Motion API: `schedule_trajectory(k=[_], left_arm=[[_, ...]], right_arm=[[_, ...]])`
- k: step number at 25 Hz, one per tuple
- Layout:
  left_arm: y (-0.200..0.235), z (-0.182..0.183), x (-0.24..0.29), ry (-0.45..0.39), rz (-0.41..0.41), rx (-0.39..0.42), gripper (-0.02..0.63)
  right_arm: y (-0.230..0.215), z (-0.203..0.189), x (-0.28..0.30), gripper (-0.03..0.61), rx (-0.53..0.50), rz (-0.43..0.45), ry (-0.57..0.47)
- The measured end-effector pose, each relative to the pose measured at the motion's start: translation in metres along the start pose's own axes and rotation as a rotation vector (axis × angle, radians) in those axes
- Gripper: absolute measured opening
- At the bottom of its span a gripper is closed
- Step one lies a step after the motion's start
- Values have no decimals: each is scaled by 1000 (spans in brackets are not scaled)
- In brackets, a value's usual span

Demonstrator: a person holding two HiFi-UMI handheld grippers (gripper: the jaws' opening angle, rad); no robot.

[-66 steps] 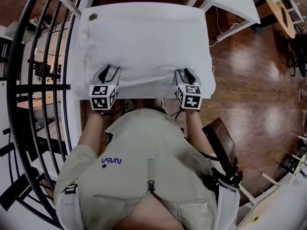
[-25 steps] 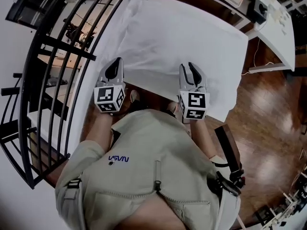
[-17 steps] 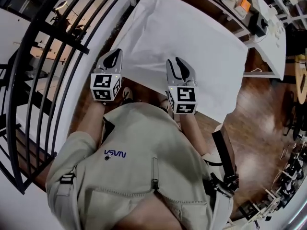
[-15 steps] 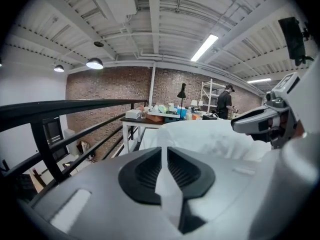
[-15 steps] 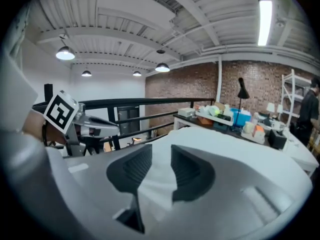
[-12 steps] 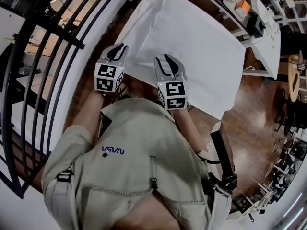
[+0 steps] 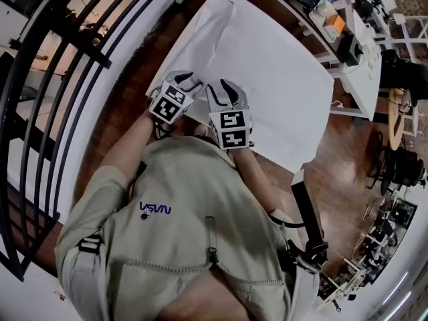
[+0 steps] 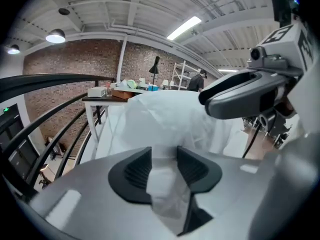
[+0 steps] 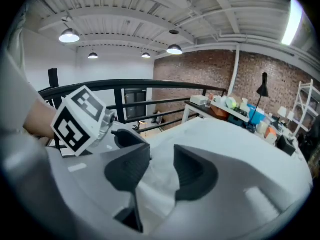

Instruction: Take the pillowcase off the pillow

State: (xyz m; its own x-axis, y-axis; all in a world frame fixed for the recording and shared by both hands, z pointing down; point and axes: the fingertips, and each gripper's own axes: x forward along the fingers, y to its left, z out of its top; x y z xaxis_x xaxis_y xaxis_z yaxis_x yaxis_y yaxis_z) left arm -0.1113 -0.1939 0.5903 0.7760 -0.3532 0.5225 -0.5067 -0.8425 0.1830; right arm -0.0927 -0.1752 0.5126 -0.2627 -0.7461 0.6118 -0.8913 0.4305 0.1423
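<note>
The white pillow in its white pillowcase (image 7: 267,65) lies across the table in the head view. Both grippers sit close together at its near left corner. My left gripper (image 7: 184,82) points down at the edge. Its jaws have just been opening, and a loose fold of pillowcase (image 8: 162,184) lies between the parted pads. My right gripper (image 7: 226,89) is right beside it. Its jaws have also been opening, and white fabric (image 9: 155,176) runs through their gap without being pinched. Each gripper shows in the other's view: the right gripper (image 8: 245,91) and the left gripper's marker cube (image 9: 80,116).
A black metal railing (image 7: 60,59) curves along the left, close to the table. A cluttered white desk (image 7: 354,52) stands past the pillow's far end. Wooden floor (image 7: 348,172) lies to the right, and a dark chair (image 7: 304,212) stands at my right side.
The right gripper has slid left along the pillow's near edge until it is next to the left one. The left gripper has dipped and tilted down at the corner.
</note>
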Motion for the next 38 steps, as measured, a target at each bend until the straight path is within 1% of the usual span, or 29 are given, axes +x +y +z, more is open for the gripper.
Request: schedule_trajectory(k=[2,3,4,7,9,11,13,16,18,21,24,28,31,32,34,36,38], left_arm=[[-9,-4,-2,27,-35,28,79],[-11,-5,-4,31,-40,39,39],[-12,-5,-6,30,-39,42,20],[-12,2,-8,18,-40,23,12],[-13,8,-15,-11,-38,20,9],[-13,13,-24,-50,-27,27,9],[-14,17,-33,-59,-17,33,9],[-7,17,-38,-42,21,35,8],[2,12,-39,-36,49,20,9],[10,7,-36,-44,78,7,9],[8,-1,-31,-24,94,-6,8],[4,-30,-24,51,95,-44,8],[3,-53,-21,94,104,-84,9],[3,-57,-21,93,109,-97,9],[2,-57,-26,58,120,-117,9],[0,-50,-32,-2,120,-142,11],[-3,-36,-38,-66,109,-187,15]], right_arm=[[2,-3,8,152,-8,1,26],[5,-5,12,152,-12,4,44],[6,-8,16,156,-16,7,65],[1,-21,30,165,-65,3,145],[2,-27,34,160,-100,-15,175],[5,-26,31,79,-102,-23,167],[4,-16,22,8,-81,-31,125],[-10,-2,-1,5,-27,-76,50],[-23,1,-17,5,26,-112,8],[-34,-8,-36,5,73,-148,-6],[-35,-37,-44,5,105,-150,42],[-23,-84,-32,5,163,-93,159],[-14,-106,-18,5,179,-47,233],[-13,-109,-15,5,176,-37,244],[-12,-110,-14,5,163,-30,247],[-14,-108,-15,5,157,-35,234],[-17,-106,-16,6,157,-41,222]])
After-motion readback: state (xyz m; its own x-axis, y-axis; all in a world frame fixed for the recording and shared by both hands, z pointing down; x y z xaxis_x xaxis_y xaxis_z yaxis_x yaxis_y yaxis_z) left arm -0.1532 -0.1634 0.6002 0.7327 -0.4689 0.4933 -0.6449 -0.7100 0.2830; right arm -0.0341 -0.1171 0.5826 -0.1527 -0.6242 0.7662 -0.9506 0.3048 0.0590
